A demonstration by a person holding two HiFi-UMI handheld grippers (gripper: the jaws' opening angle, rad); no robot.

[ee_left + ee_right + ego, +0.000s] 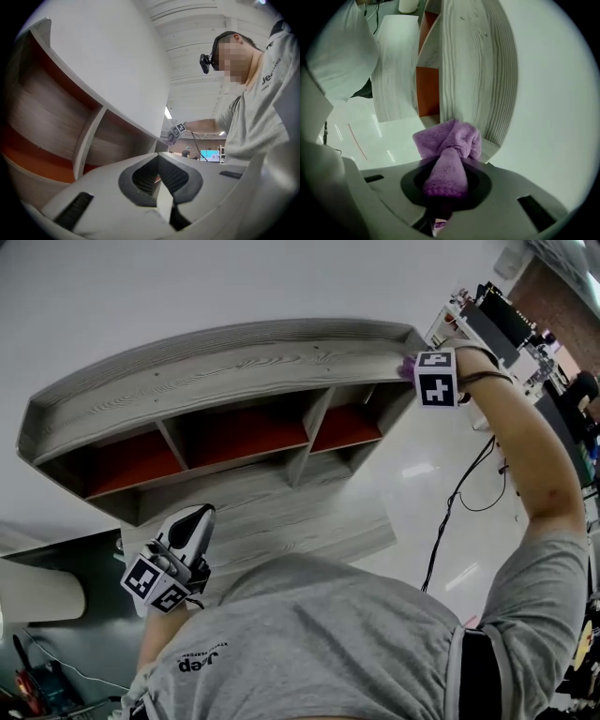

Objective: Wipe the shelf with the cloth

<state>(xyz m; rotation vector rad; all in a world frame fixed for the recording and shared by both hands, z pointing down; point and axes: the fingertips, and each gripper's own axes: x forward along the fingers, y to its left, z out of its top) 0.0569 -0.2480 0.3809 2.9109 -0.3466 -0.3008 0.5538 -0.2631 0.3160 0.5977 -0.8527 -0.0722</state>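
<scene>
Grey wood-grain boards made up the shelf, which spanned the upper half of the head view against a white wall. Under its rimmed top board sat three compartments with orange-red insides, and a lower board ran below them. A grey T-shirt filled the bottom of that frame, and the person's right arm reached up along the right edge.

At the upper right, the right gripper had its fingers clenched on a purple cloth. The bunched folds of the cloth stuck out past the fingertips at the right end of the shelf's top board, by its raised rim.

At the lower left of the head view, the left gripper hung low in front of the lower board. Its fingers were closed tip to tip, with nothing between them.
</scene>
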